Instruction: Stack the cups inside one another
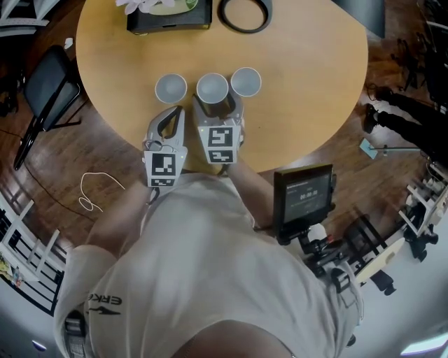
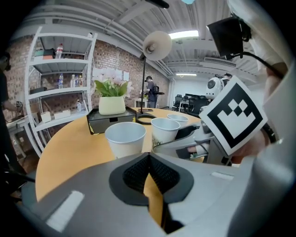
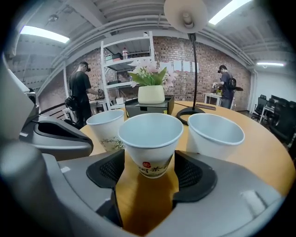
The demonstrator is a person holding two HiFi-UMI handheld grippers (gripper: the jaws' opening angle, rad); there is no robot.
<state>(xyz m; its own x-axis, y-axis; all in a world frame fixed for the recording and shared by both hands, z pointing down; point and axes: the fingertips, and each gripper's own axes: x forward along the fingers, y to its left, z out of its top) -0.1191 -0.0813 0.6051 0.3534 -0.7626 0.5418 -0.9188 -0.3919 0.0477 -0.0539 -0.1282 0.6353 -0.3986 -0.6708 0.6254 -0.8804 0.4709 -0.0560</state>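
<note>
Three white paper cups stand in a row on the round wooden table (image 1: 301, 77): the left cup (image 1: 171, 88) (image 2: 125, 139) (image 3: 106, 128), the middle cup (image 1: 212, 88) (image 2: 164, 131) (image 3: 151, 138) and the right cup (image 1: 246, 81) (image 2: 178, 118) (image 3: 213, 133). My right gripper (image 1: 218, 106) (image 3: 149, 161) is open, its pads on either side of the middle cup's lower half; the cup stands on the table. My left gripper (image 1: 178, 112) (image 2: 149, 158) is shut and empty, its tips just short of the left cup.
At the table's far edge sit a black tray with a potted plant (image 1: 168, 15) (image 3: 149, 104) and a lamp's black ring base (image 1: 245, 14) (image 3: 194, 112). A screen on a stand (image 1: 302, 196) is at my right, a black chair (image 1: 49, 87) at the left.
</note>
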